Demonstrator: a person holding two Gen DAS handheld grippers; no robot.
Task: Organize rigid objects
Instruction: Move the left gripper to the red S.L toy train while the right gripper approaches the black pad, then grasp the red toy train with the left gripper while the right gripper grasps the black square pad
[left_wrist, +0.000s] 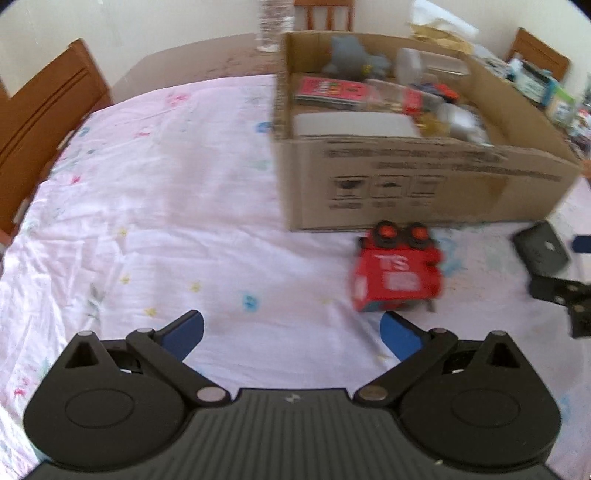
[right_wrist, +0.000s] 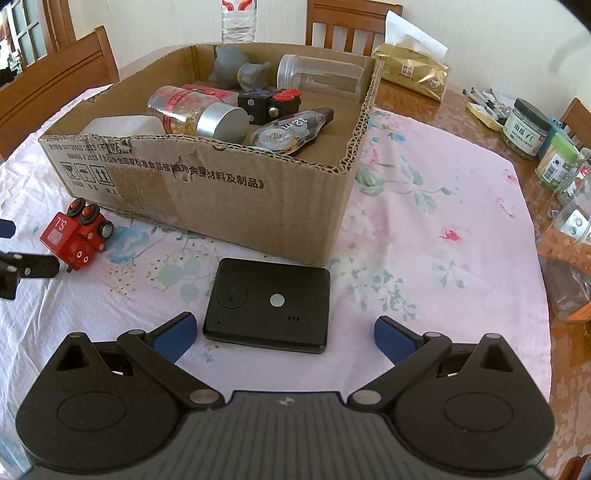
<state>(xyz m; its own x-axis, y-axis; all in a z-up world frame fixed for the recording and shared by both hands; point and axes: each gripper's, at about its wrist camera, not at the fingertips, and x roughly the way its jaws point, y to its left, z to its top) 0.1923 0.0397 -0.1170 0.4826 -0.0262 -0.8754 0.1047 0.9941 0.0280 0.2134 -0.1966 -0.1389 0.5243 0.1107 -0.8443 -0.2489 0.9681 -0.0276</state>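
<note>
Just ahead of the right claw (right_wrist: 284, 334), at its twelve o'clock, a flat black device (right_wrist: 267, 304) was seen lying on the cloth-covered surface (right_wrist: 424, 258), between the widely spread blue fingertips (right_wrist: 175, 334) and untouched. At ten o'clock a red toy block (right_wrist: 75, 234) lay beside the cardboard box (right_wrist: 221, 195). The left claw (left_wrist: 291, 332) was likewise held wide and empty, the toy at its one o'clock.

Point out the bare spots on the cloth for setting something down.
Widest free patch: left of the cardboard box, toward the wooden chair. Another lies right of the box, before the jars. Crowded: in front of the box, where the red toy and black device lie.
</note>
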